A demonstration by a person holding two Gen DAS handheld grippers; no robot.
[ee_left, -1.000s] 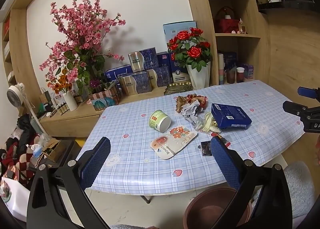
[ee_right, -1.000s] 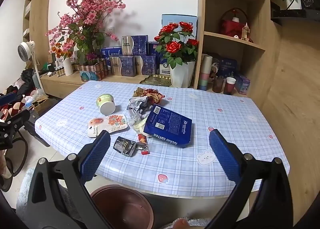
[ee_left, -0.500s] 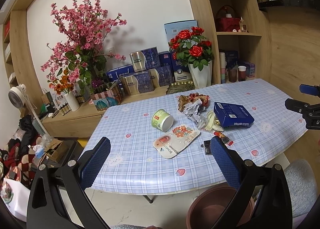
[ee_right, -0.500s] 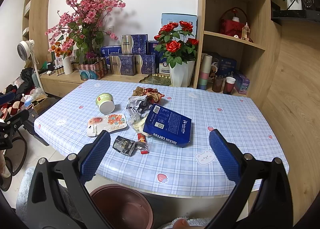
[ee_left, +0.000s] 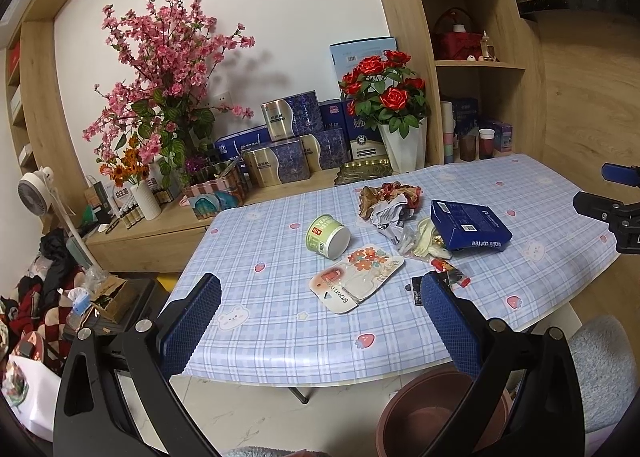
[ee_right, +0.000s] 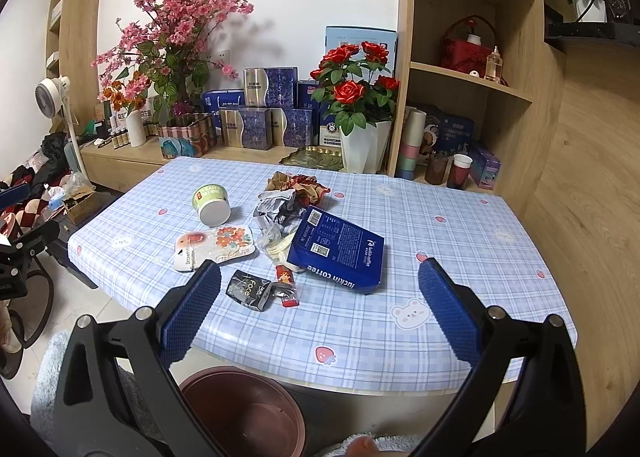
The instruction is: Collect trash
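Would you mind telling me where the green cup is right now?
In both views the green cup lies tipped on its side left of the trash pile, just behind the flowered packet on the table.

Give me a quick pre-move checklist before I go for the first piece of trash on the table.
1. Left gripper open and empty: ok.
2. Right gripper open and empty: ok.
3. Brown bin reachable below the table's near edge, and nothing seen inside it: ok.
4. Nearest pickups free to grasp: black sachet and red packet lie flat near the edge, touching each other, so one may drag the other: not ok.
5. Blue coffee box resting flat: not ok, it leans on the wrappers beside it.
6. Green cup empty: cannot tell, it lies on its side with its base facing us.
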